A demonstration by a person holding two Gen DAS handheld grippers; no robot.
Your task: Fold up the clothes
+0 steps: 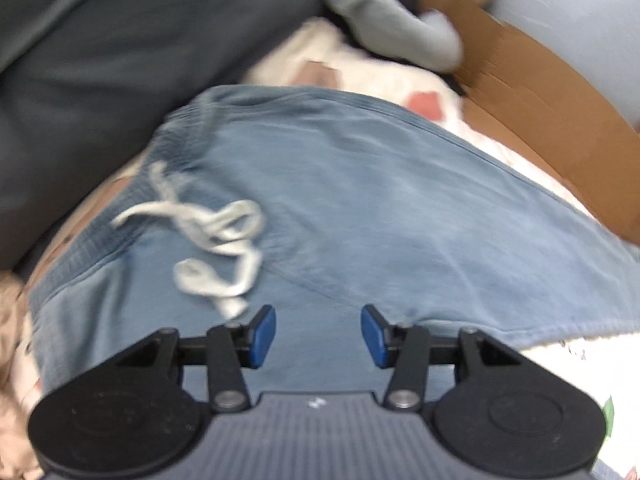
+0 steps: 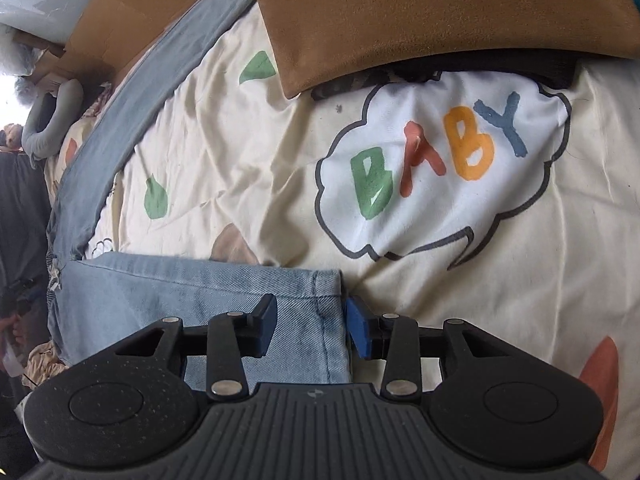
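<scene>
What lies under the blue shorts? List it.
Under the blue shorts lies a cream printed sheet, showing past their edges with green and orange shapes and a BABY bubble. What sits directly beneath the fabric is covered.

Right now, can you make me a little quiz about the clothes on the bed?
1. True or false: the left gripper is squeezing the white drawstring.
2. What word is printed in coloured letters on the bedsheet?
   A. BABY  B. MAMA  C. LOVE
3. Fill in: the right gripper has its fingers on either side of the hem of the blue ____.

Key:
1. False. Its jaws stand apart above the blue shorts, with nothing pinched; the drawstring lies loose beside it.
2. A. The letters sit in a white cloud shape.
3. Jeans. The jaws are open, not pressing the cloth.
</scene>
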